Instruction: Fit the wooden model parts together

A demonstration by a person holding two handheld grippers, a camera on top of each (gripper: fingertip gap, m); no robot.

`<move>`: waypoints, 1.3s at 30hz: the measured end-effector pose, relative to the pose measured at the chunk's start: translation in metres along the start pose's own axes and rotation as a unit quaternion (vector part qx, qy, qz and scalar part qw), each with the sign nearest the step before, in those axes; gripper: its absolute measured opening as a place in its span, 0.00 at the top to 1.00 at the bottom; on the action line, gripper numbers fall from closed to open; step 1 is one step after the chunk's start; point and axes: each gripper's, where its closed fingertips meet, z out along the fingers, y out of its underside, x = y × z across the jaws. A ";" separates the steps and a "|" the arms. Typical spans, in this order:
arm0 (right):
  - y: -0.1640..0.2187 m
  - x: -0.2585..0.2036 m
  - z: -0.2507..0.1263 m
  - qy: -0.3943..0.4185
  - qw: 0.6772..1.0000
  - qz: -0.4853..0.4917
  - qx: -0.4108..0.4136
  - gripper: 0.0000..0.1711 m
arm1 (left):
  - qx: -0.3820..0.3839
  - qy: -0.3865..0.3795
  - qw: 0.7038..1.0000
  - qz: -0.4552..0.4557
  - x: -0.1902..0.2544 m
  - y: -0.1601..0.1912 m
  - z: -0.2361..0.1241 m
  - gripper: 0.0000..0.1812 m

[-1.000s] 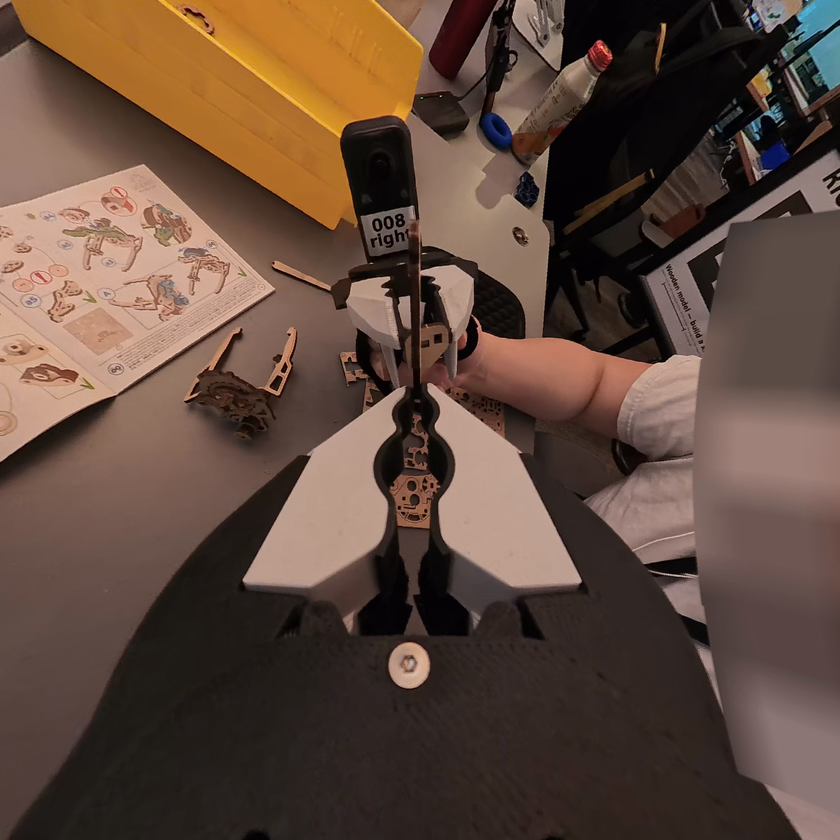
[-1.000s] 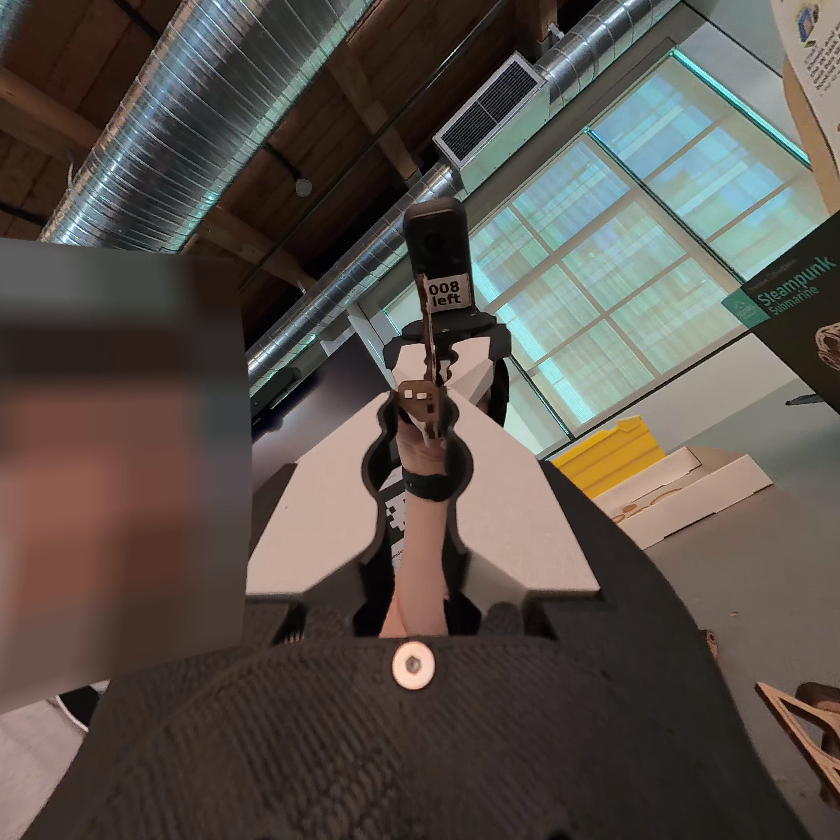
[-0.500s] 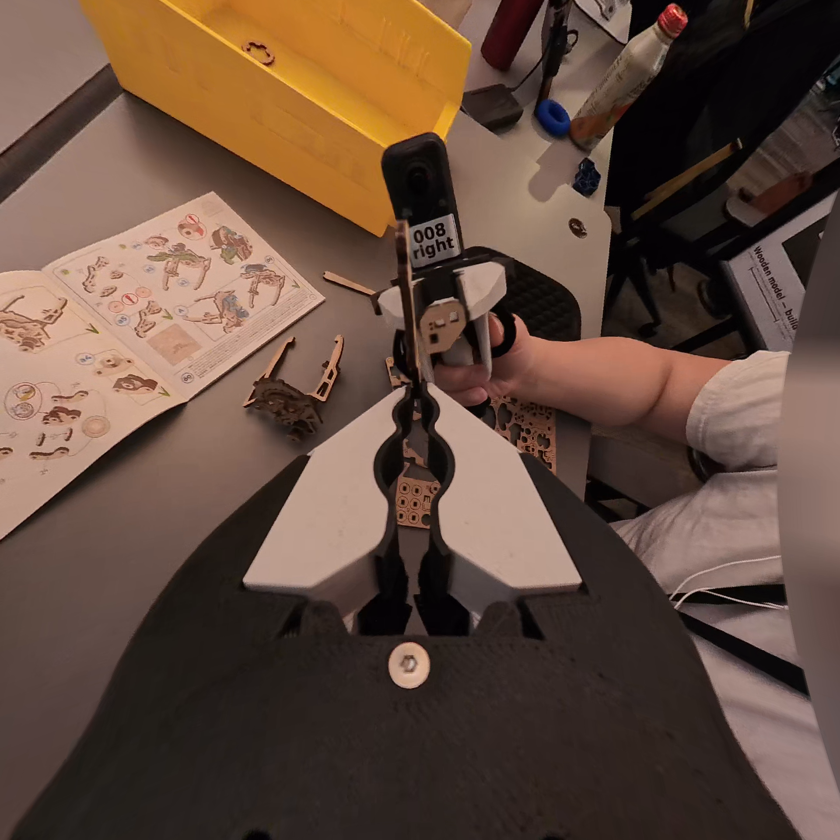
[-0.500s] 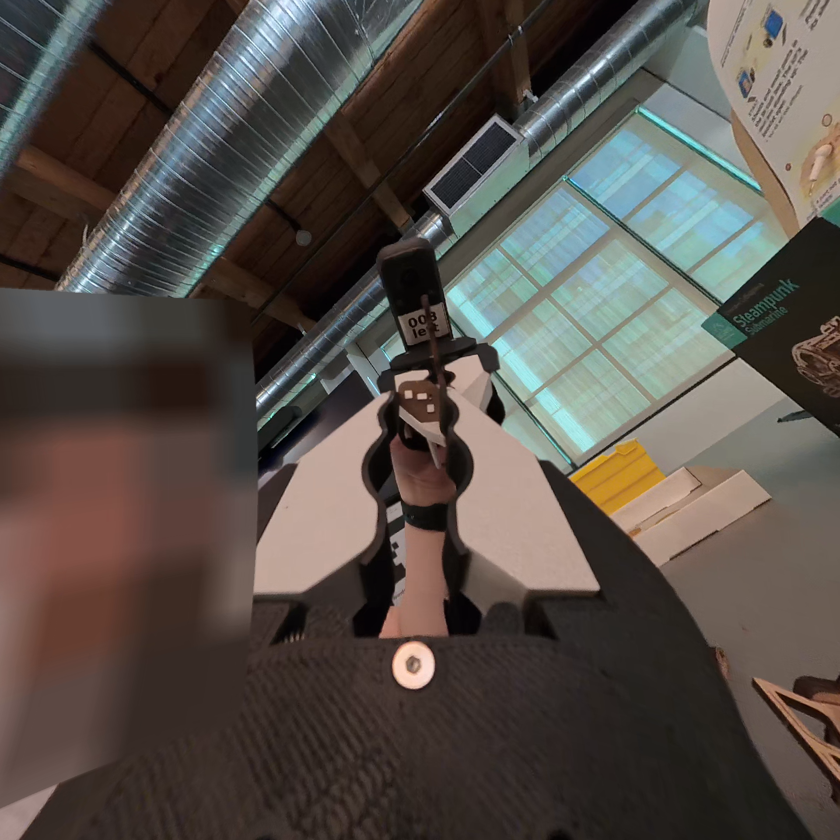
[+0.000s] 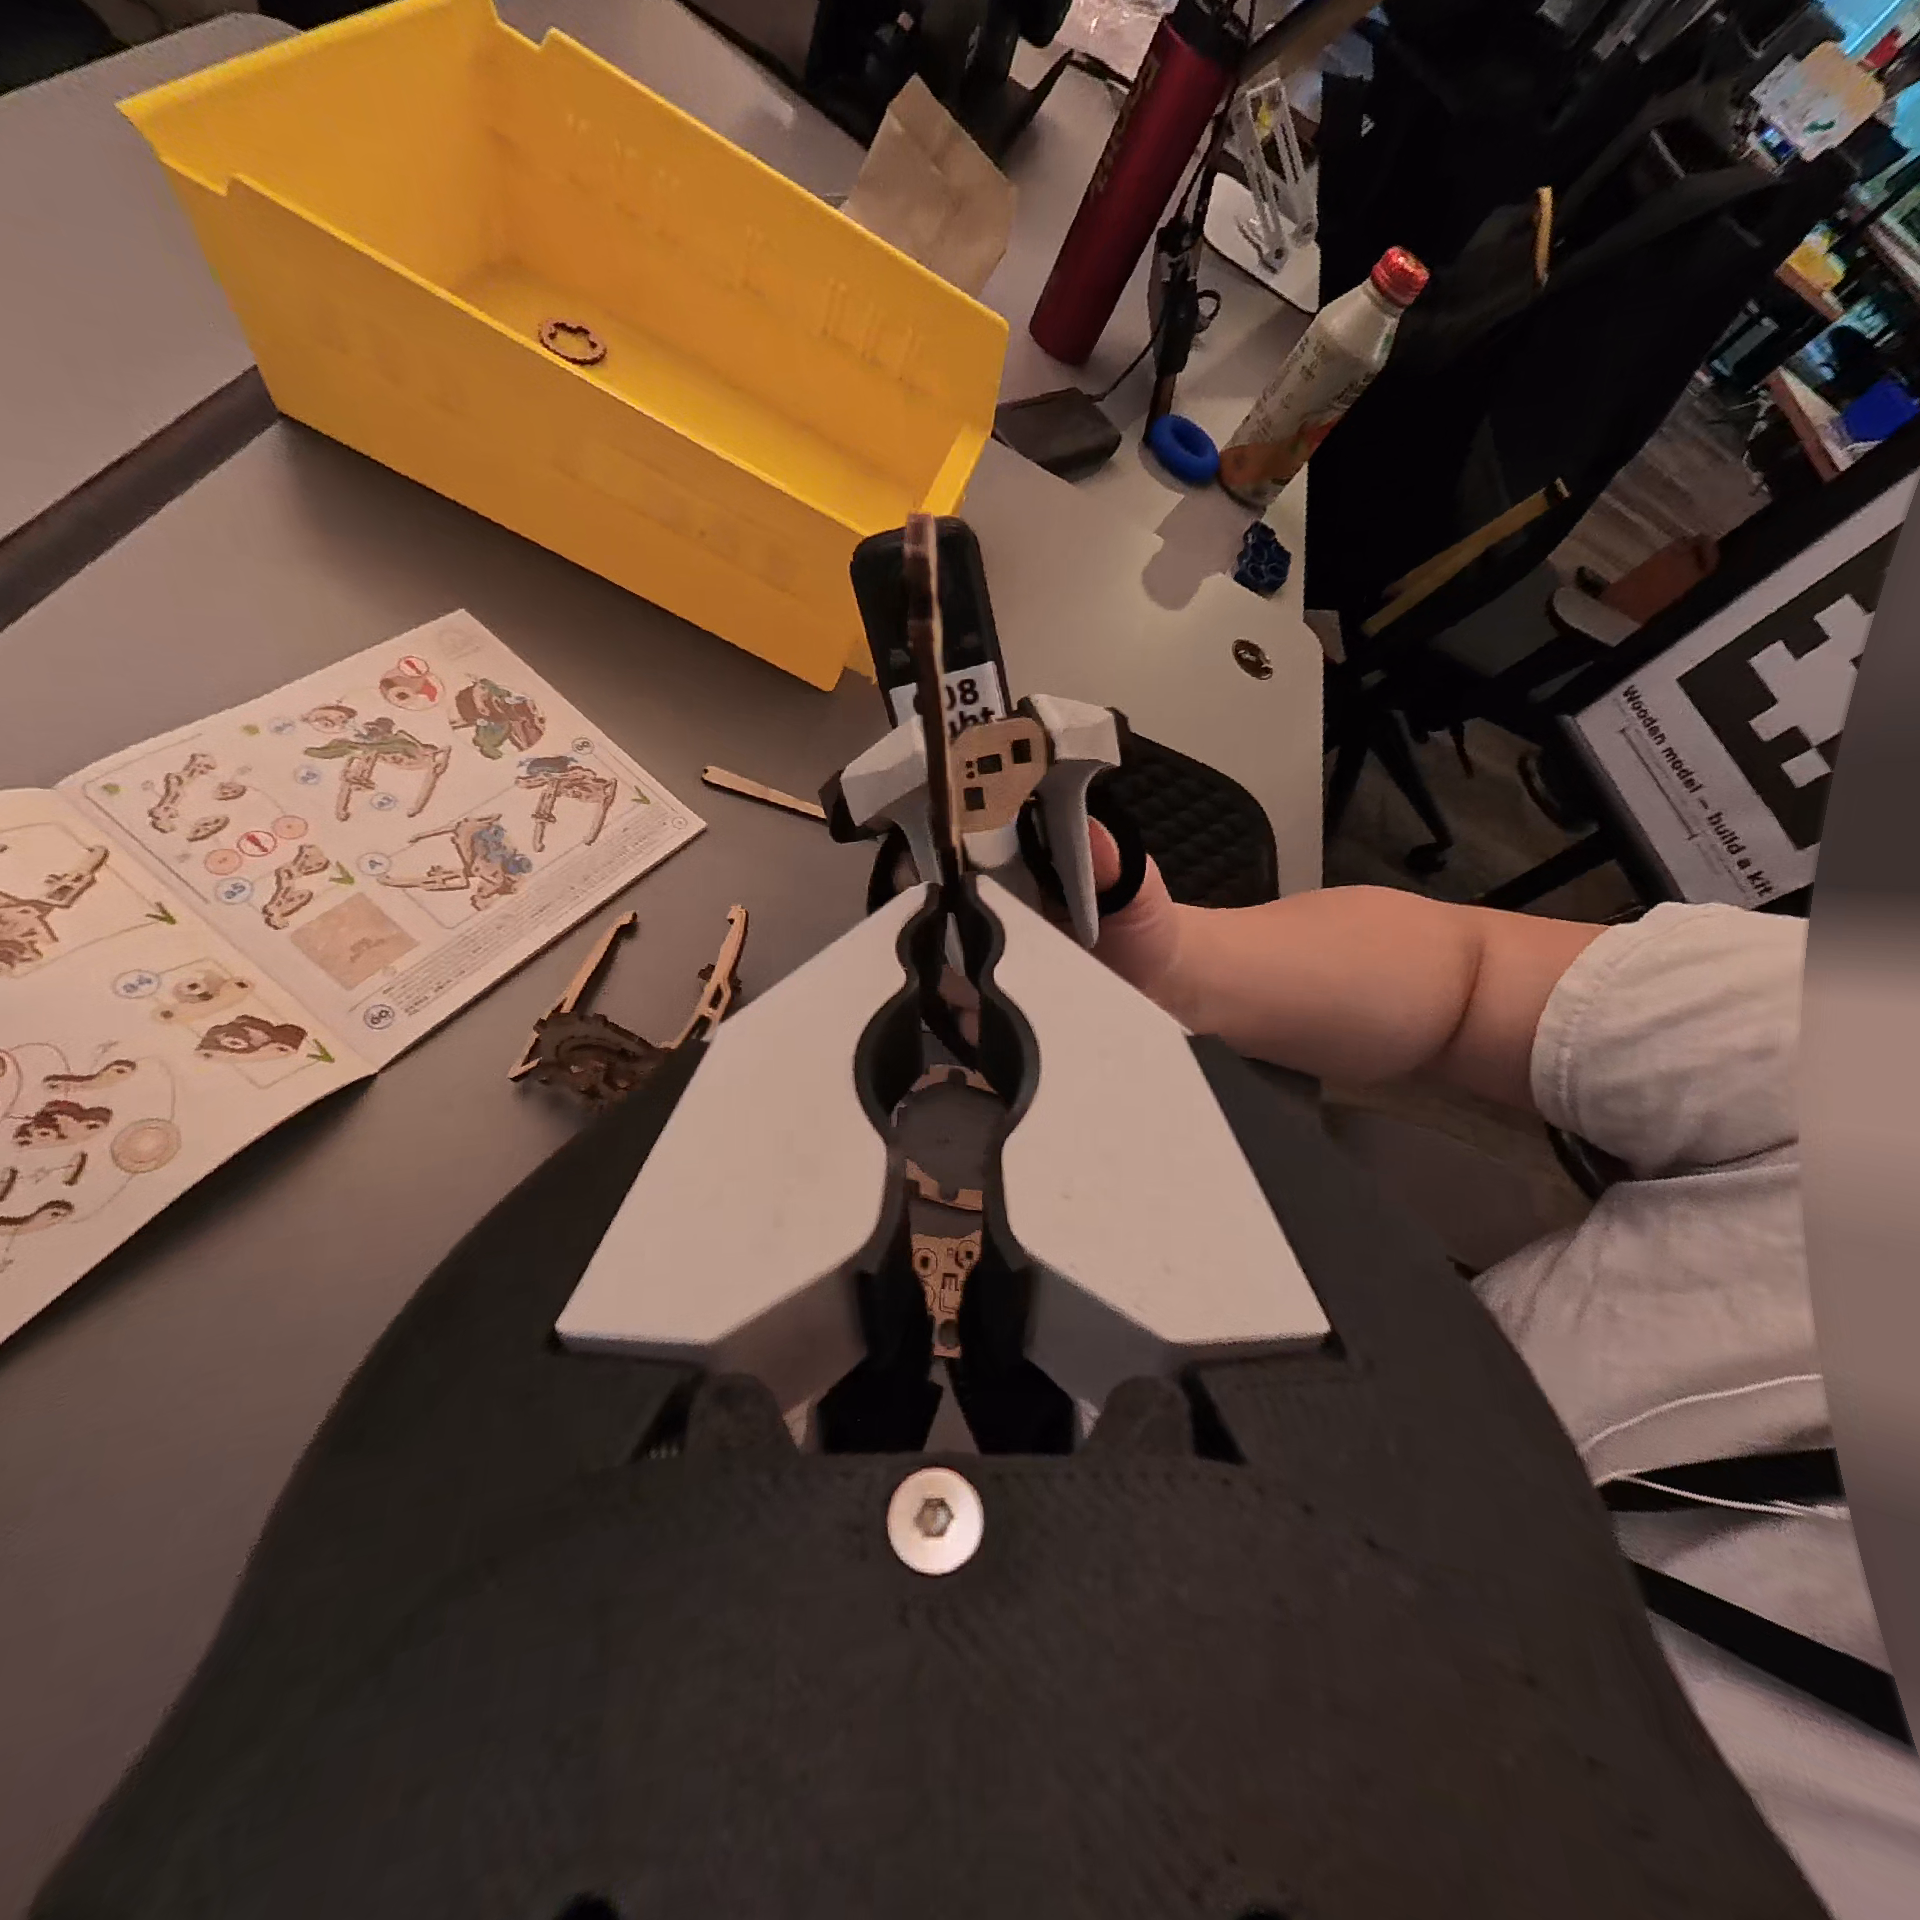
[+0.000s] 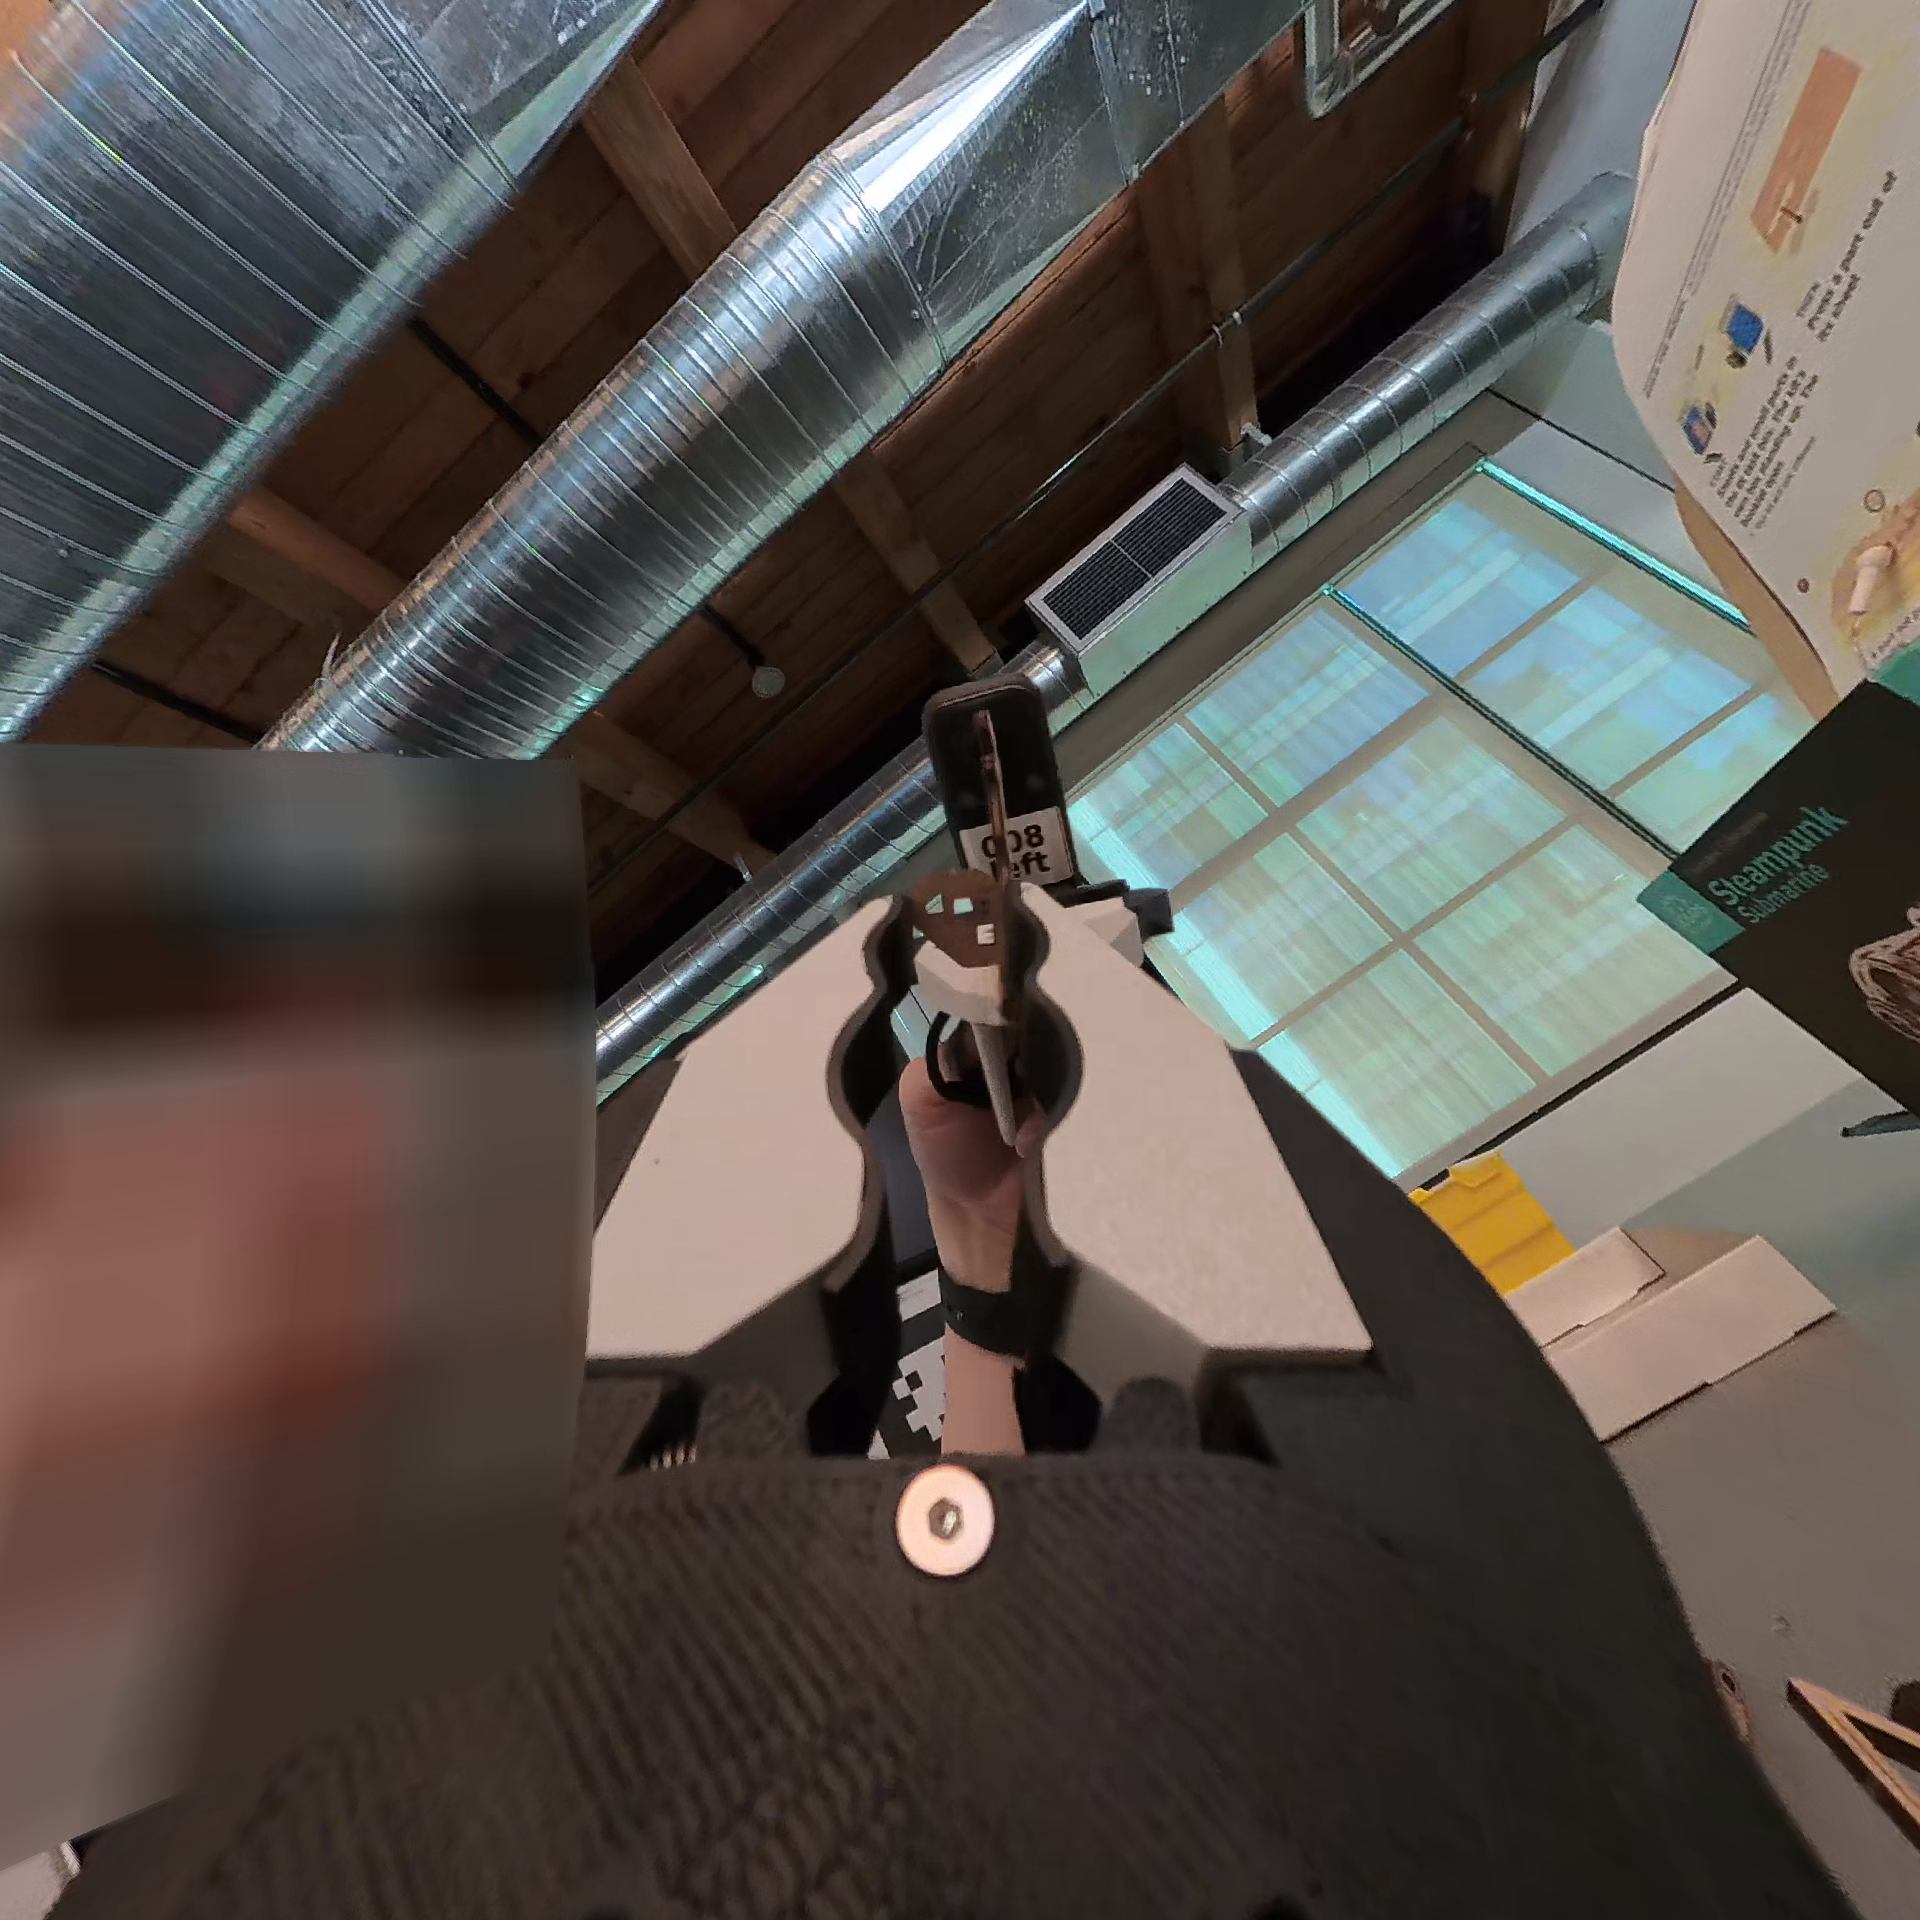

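Note:
In the left wrist view my left gripper (image 5: pixel 945 914) is shut on a thin dark wooden strip (image 5: pixel 928 665), seen edge-on and standing upright above the table. My right gripper (image 5: pixel 987 821) faces it at close range. It is shut on a small flat wooden plate with square holes (image 5: pixel 995 777), and the plate's left edge meets the strip. In the right wrist view my right gripper (image 6: pixel 961 920) holds the plate (image 6: pixel 958 914) against the strip (image 6: pixel 987 790), with the ceiling behind them. How far the two parts are slotted together is hidden.
A yellow bin (image 5: pixel 727 436) with a small wooden ring (image 5: pixel 571 341) stands at the back. An open instruction booklet (image 5: pixel 312 862) lies at the left. A partly built wooden assembly (image 5: pixel 623 1039), a loose stick (image 5: pixel 764 790) and a cut-out sheet (image 5: pixel 945 1247) lie on the grey table. A bottle (image 5: pixel 1320 384) stands far right.
Both grippers have risen and come closer together. The plate has moved up against the strip. The right wrist view has tilted further up toward the ceiling.

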 end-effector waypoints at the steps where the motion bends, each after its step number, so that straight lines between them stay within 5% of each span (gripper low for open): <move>1: 0.000 0.000 0.000 0.001 1.000 0.000 0.001 0.91 | -0.001 -0.005 1.000 0.005 0.000 0.000 0.001 0.99; 39: -0.020 -0.004 -0.013 -0.060 0.992 0.059 0.093 0.91 | 0.051 -0.021 0.998 0.031 0.003 -0.016 0.017 1.00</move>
